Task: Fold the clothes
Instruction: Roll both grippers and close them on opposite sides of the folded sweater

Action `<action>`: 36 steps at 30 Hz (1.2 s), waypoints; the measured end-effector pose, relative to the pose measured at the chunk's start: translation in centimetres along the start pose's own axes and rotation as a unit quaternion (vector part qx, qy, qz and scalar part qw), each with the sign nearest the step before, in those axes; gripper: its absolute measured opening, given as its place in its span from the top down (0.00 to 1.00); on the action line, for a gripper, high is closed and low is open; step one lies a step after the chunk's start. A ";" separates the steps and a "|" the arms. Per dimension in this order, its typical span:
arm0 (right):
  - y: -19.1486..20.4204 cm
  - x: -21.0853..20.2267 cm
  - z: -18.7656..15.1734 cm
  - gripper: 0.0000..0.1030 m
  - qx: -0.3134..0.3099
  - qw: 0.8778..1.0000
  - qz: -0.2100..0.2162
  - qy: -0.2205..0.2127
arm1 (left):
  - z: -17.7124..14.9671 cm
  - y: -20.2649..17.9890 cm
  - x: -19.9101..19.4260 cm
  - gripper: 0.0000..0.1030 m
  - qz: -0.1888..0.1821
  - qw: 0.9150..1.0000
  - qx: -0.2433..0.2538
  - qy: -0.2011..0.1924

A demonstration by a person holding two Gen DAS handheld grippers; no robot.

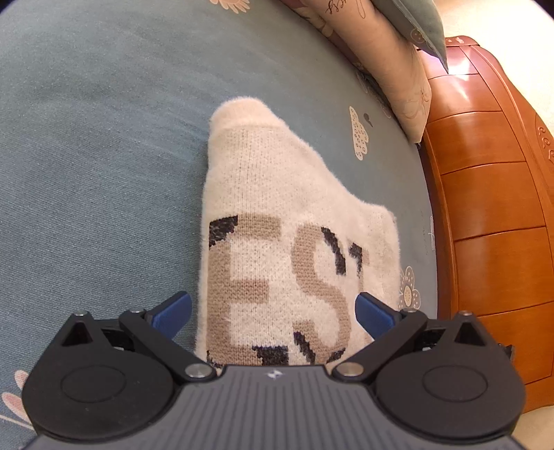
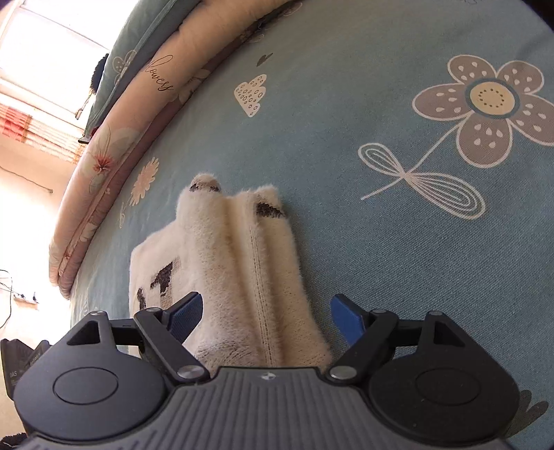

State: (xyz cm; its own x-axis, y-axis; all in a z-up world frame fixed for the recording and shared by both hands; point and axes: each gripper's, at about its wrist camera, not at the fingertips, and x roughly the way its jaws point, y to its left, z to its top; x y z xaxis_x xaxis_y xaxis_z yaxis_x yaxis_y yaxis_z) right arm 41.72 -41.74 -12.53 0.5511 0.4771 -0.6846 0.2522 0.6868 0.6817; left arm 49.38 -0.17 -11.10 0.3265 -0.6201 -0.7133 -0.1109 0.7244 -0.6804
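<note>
A fuzzy cream sweater (image 1: pixel 277 214) with tan and black letters lies folded into a narrow stack on the blue-green floral bedsheet (image 1: pixel 104 138). My left gripper (image 1: pixel 273 311) is open, its blue pads either side of the sweater's near end, just above it. In the right wrist view the same sweater (image 2: pixel 239 256) shows its folded edges and a seam. My right gripper (image 2: pixel 266 315) is open and straddles the sweater's near end, with nothing held.
A pink floral quilt (image 1: pixel 391 69) and a green pillow (image 1: pixel 415 24) lie along the bed's edge. An orange wooden headboard (image 1: pixel 491 207) stands at the right. The quilt also shows in the right wrist view (image 2: pixel 114 145), with floor and cables beyond.
</note>
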 end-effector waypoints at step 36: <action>1.1 9.5 2.8 0.00 -0.006 0.976 0.123 0.182 | 2.2 3.7 7.8 0.01 -0.109 0.986 -0.100 0.075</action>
State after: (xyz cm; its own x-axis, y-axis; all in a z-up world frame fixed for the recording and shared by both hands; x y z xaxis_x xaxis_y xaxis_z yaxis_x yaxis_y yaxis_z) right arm 49.46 -37.98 -17.57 0.2744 0.7898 -0.5485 0.1376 0.5323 0.8353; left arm 53.61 -1.63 -18.84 0.2227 -0.8026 -0.5534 -0.2417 0.5044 -0.8289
